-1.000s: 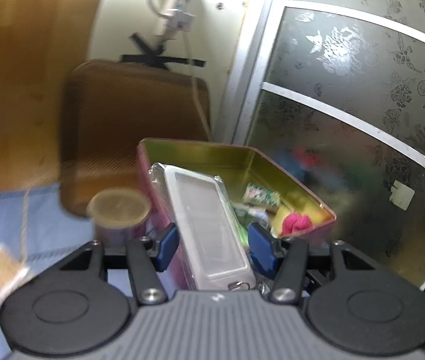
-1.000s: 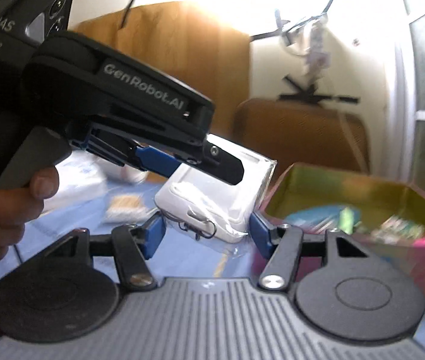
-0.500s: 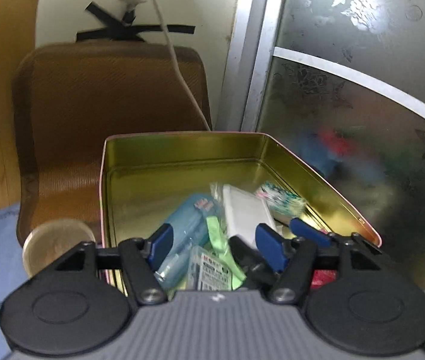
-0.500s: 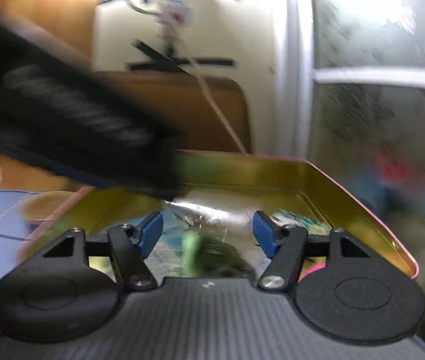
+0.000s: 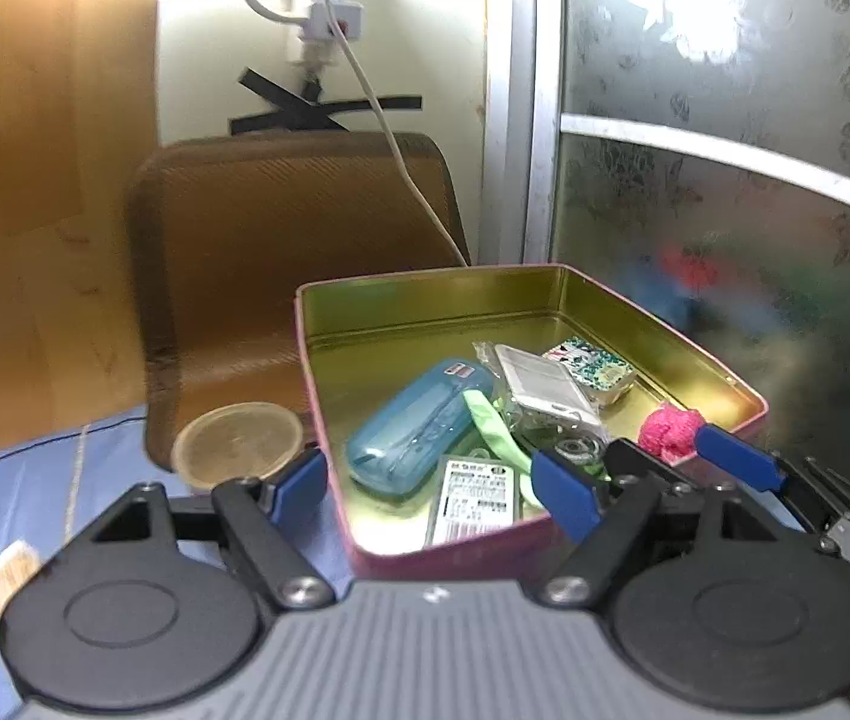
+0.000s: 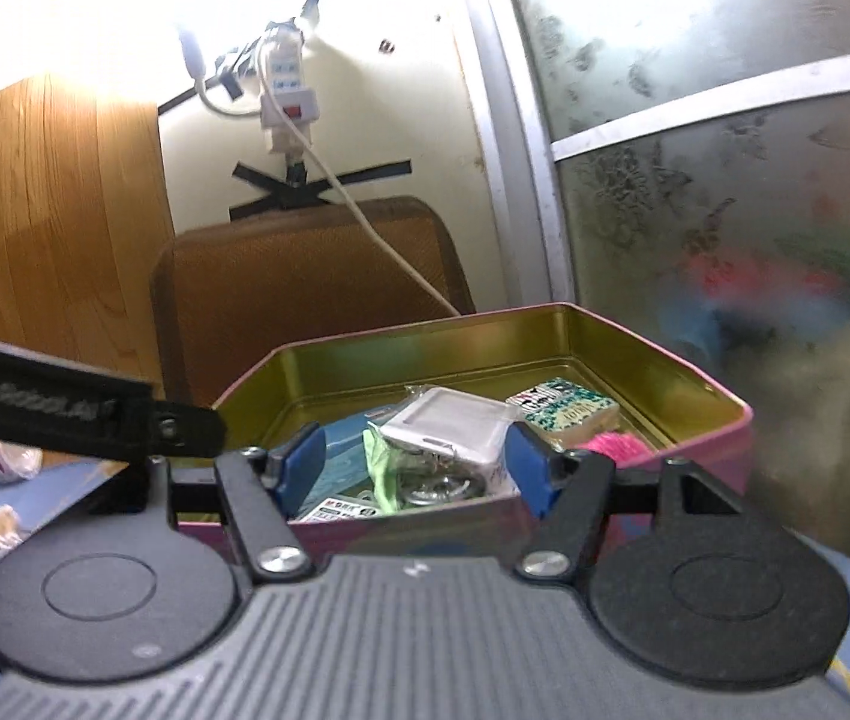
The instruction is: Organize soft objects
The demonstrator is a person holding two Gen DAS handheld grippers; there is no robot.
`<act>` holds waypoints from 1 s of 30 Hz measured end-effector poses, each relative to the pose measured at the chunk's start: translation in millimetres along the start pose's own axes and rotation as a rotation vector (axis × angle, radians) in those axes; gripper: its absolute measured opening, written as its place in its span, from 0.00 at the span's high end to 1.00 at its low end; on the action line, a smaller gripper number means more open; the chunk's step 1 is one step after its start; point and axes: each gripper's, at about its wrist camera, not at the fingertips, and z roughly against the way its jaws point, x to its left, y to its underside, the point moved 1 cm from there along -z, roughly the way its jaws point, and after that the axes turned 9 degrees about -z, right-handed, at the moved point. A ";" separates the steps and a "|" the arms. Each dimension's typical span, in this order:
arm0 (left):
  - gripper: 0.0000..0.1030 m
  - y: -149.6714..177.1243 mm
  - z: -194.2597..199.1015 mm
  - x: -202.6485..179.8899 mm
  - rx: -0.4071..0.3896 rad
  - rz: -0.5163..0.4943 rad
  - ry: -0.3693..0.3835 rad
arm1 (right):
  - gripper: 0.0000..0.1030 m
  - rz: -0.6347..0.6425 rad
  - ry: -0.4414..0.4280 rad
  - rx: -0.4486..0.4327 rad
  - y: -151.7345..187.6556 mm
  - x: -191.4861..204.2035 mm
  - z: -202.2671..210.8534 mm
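Observation:
A pink tin box with a gold inside (image 5: 425, 300) (image 6: 718, 414) stands on the blue cloth. In it lie a white pouch in clear wrap (image 5: 544, 390) (image 6: 454, 426), a blue case (image 5: 419, 426), a green strap (image 5: 493, 426), a pink fuzzy ball (image 5: 670, 432) (image 6: 616, 447), a patterned packet (image 5: 592, 363) (image 6: 562, 411) and a labelled card (image 5: 472, 504). My left gripper (image 5: 433, 486) is open and empty at the box's near edge. My right gripper (image 6: 413, 468) is open and empty just in front of the box; its blue fingertips (image 5: 736, 462) show at the right in the left wrist view.
A round lidded tub (image 5: 239, 447) stands left of the box. A brown chair back (image 5: 293, 252) is behind it, with a white cable hanging down. Frosted glass doors (image 5: 724, 210) are on the right. Small packets (image 5: 8, 564) lie on the blue cloth at left.
The white pouch was in my left gripper a second ago; now it lies in the box. Both grippers have pulled back from over the box.

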 end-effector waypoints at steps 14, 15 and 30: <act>0.24 58.3 45.4 27.4 0.076 0.050 -0.142 | 0.34 -0.182 -0.081 0.146 16.7 5.5 35.0; 0.24 62.4 46.5 30.3 0.083 0.058 -0.147 | 0.34 -0.182 -0.085 0.155 18.8 7.7 36.3; 0.15 108.3 62.6 71.8 0.127 0.142 -0.234 | 0.34 -0.109 -0.138 0.205 37.3 46.8 47.4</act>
